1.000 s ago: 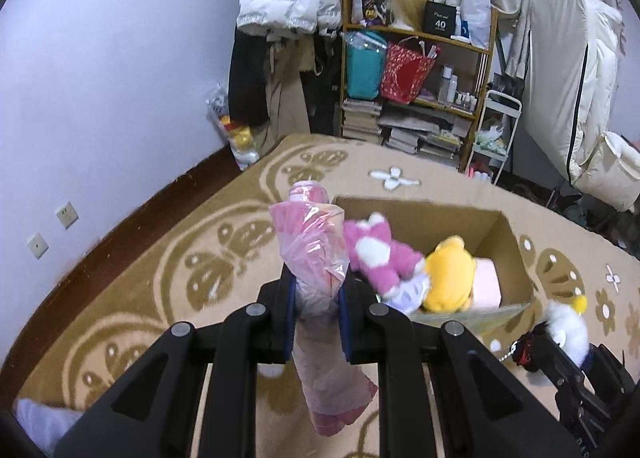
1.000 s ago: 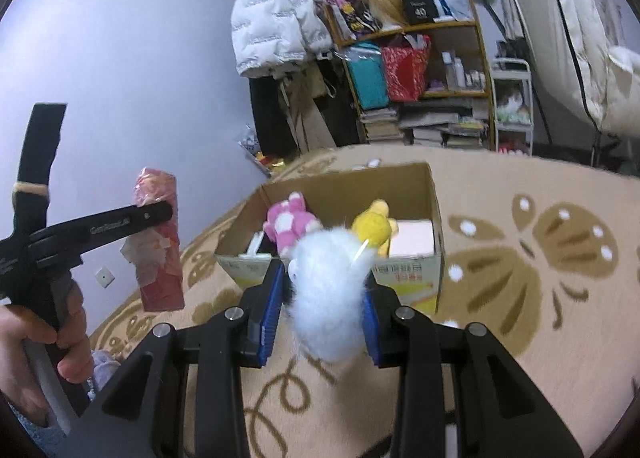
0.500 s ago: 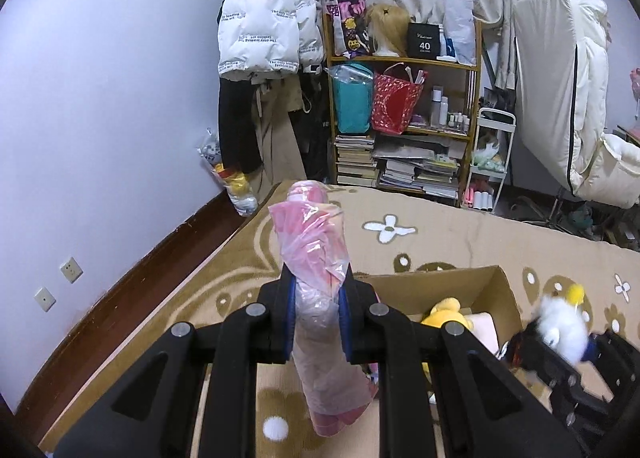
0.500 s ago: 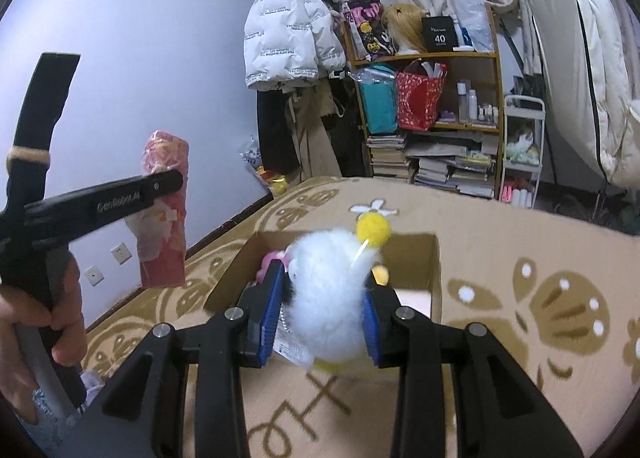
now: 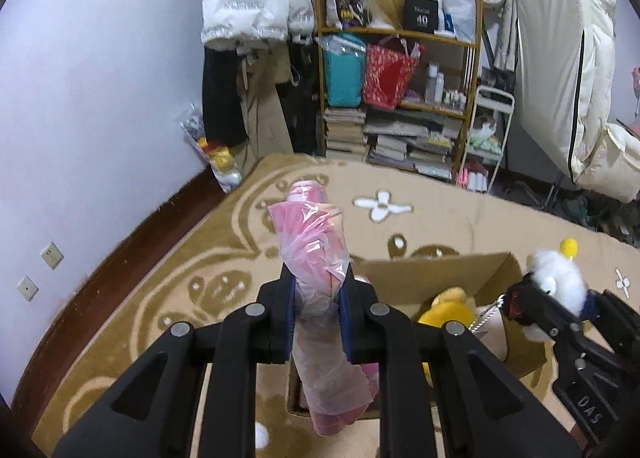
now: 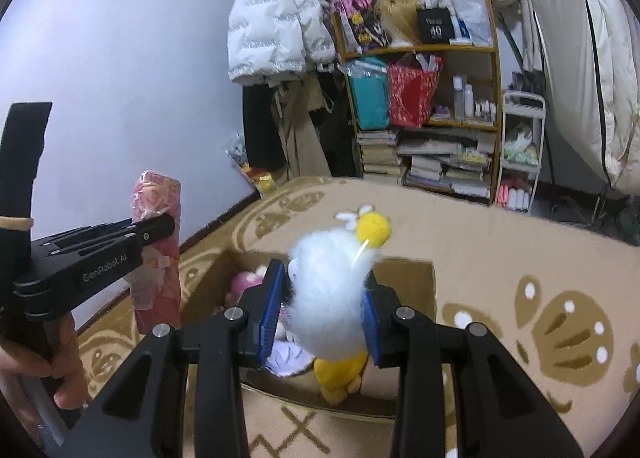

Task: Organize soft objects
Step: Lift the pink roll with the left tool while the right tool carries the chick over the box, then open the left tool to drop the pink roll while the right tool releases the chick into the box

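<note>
Cardboard box (image 6: 416, 290) sat lower and closer under both tools than a second before, when it was out ahead on the patterned rug (image 5: 168, 282); both wrist views had swung up and forward so the open top lay directly beneath the loads; left gripper (image 5: 318, 322) was clamped tight on the pink plastic-wrapped roll (image 5: 316, 258), roll upright, lower end hanging at the box's near-left edge; right gripper (image 6: 320, 318) was squeezed onto the white fluffy toy (image 6: 328, 298) with its yellow pom-pom (image 6: 372, 227) sticking up past the pads; neither grip looked any different, no slip seen on either; pink plush (image 6: 244, 284) and yellow plush (image 5: 448, 312) already lay inside; judged: carry phase was nearly over, both items were staged for the drop; white toy looked centred over the opening, roll looked marginal at the wall and likely needed a nudge inward before release.
</note>
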`<state>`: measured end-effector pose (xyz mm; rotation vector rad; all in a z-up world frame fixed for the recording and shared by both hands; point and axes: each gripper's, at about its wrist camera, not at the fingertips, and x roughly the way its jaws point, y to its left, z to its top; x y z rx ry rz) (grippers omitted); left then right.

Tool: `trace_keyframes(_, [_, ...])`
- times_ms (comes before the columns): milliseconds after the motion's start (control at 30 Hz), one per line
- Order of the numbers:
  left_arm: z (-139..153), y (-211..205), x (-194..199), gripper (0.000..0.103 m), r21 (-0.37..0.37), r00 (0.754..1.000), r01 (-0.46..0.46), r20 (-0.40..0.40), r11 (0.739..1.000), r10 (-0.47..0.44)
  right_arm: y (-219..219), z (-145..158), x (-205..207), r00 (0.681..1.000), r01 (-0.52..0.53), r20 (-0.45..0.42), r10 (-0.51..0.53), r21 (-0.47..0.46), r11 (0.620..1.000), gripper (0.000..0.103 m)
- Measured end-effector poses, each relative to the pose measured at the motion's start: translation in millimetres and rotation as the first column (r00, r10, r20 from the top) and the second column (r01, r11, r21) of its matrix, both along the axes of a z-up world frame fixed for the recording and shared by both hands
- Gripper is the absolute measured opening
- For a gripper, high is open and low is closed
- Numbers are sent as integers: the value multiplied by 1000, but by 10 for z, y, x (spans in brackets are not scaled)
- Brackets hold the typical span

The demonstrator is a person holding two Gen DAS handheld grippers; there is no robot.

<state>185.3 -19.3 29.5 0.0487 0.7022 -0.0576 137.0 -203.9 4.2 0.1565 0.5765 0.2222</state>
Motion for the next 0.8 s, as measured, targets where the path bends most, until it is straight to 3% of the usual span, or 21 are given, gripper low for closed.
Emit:
trace_keyframes(167, [-284,1,69,17,-54,998,22,-60,998,-26,-5,-299,94,998,5,-69,-5,9,1000,38])
trace_keyframes(300, [-394,-25,73,17,-74,998,42,-51,996,-46,0,-470,149,994,5,-108,-3,17,1000,38])
trace_keyframes(667, [-592,47,181,22,-165,991,46,-115,985,-66,-7,-629,210,989,3,-150,0,20,1000,39])
trace_keyframes(700, [-594,47,179,26,-155,991,42,-116,987,-61,-8,-628,212,989,4,-150,-1,20,1000,40])
trace_keyframes(767, [-585,57,166,46,-139,992,33,-119,990,-50,-18,-619,212,989,7,-151,-4,24,1000,45])
trace_keyframes(800, [-569,66,152,66,-130,993,22,-112,991,-37,-25,-608,212,989,10,-149,-6,28,1000,54])
